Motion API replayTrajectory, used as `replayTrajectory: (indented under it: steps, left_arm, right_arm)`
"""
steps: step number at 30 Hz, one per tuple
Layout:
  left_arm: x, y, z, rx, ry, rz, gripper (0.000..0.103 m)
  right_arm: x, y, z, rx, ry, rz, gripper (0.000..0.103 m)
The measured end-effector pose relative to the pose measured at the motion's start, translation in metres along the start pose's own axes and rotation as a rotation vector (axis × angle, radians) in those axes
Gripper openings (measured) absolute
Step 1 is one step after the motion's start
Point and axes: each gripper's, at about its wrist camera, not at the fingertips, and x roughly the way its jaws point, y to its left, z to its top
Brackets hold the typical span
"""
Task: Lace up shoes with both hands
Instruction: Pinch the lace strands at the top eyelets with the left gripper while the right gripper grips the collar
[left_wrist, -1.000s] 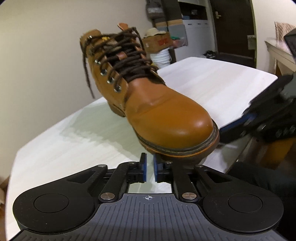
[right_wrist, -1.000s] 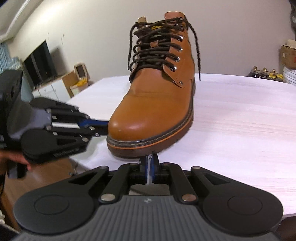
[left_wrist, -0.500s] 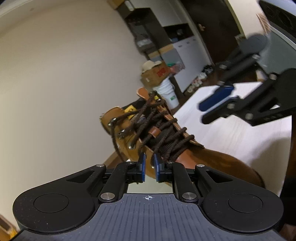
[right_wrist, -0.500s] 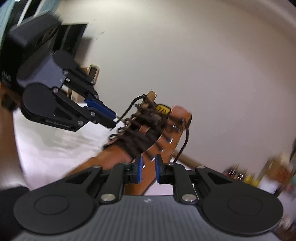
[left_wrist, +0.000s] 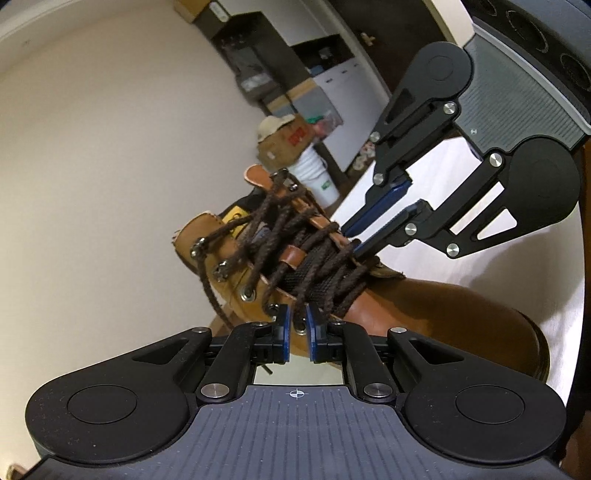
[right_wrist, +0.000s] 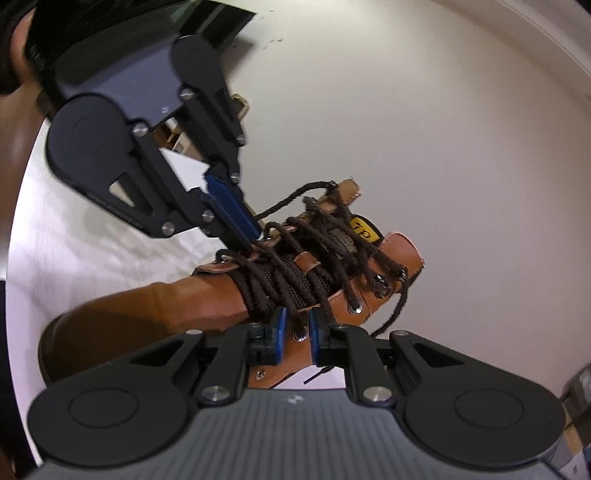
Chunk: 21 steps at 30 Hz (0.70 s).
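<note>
A tan leather lace-up boot (left_wrist: 424, 310) stands on a pale, faintly grained tabletop (left_wrist: 517, 266). Its toe cap is smooth and rounded, and the sole is dark with an orange welt line. Thick, twisted dark-brown laces (left_wrist: 314, 254) criss-cross a black webbing tongue, run through round metal eyelets and hooks, and pass under a small leather keeper loop (left_wrist: 293, 254) (a yellow label shows on the tongue's top). One loose lace end hangs down each side of the collar.

The left gripper (left_wrist: 298, 332), matte black with flat blue pads, sits at the lower eyelets on its side. Its jaws are closing with a narrow gap left, and nothing is visibly pinched between them. The right gripper (right_wrist: 296, 332) sits at the eyelet flap on the opposite side. Its jaws are also closing, an eyelet shows in the gap, and the pads are not pressing on anything.

Behind the boot are a plain cream wall, a cardboard box (left_wrist: 286, 142) and a white bucket (left_wrist: 317, 177).
</note>
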Motion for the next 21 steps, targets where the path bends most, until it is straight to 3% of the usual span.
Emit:
replayTrajectory:
  steps: [2, 5, 8, 10, 13, 16, 18, 21]
  left_arm:
    - [-0.001, 0.003, 0.001, -0.030, -0.002, -0.020, 0.004]
    - [-0.005, 0.004, 0.003, -0.065, -0.032, -0.036, 0.003]
    - [-0.006, -0.001, 0.002, -0.063, -0.046, -0.025, 0.004]
    - [-0.010, 0.001, 0.000, -0.067, -0.054, -0.015, 0.009]
    - [-0.020, 0.006, -0.002, -0.077, -0.072, -0.002, 0.012]
    - [-0.021, 0.014, -0.003, -0.056, -0.073, 0.056, 0.016]
    - [-0.013, 0.015, -0.003, -0.024, -0.053, 0.078, 0.016]
    - [0.002, 0.014, 0.005, -0.003, -0.042, 0.059, 0.016]
  right_arm:
    - [0.002, 0.001, -0.001, -0.010, 0.006, 0.009, 0.004]
    - [-0.005, -0.005, 0.003, 0.067, -0.015, 0.017, 0.003]
    - [-0.014, 0.000, 0.009, 0.060, -0.042, 0.023, 0.003]
    - [-0.013, 0.002, 0.008, 0.045, -0.032, 0.023, 0.004]
    - [-0.016, -0.003, 0.004, 0.055, -0.025, 0.034, 0.016]
    - [-0.022, -0.012, 0.000, 0.079, -0.058, -0.006, 0.016]
    - [-0.012, -0.015, -0.004, 0.051, -0.023, -0.044, 0.015]
    - [-0.001, -0.011, -0.004, 0.003, -0.004, -0.041, 0.015]
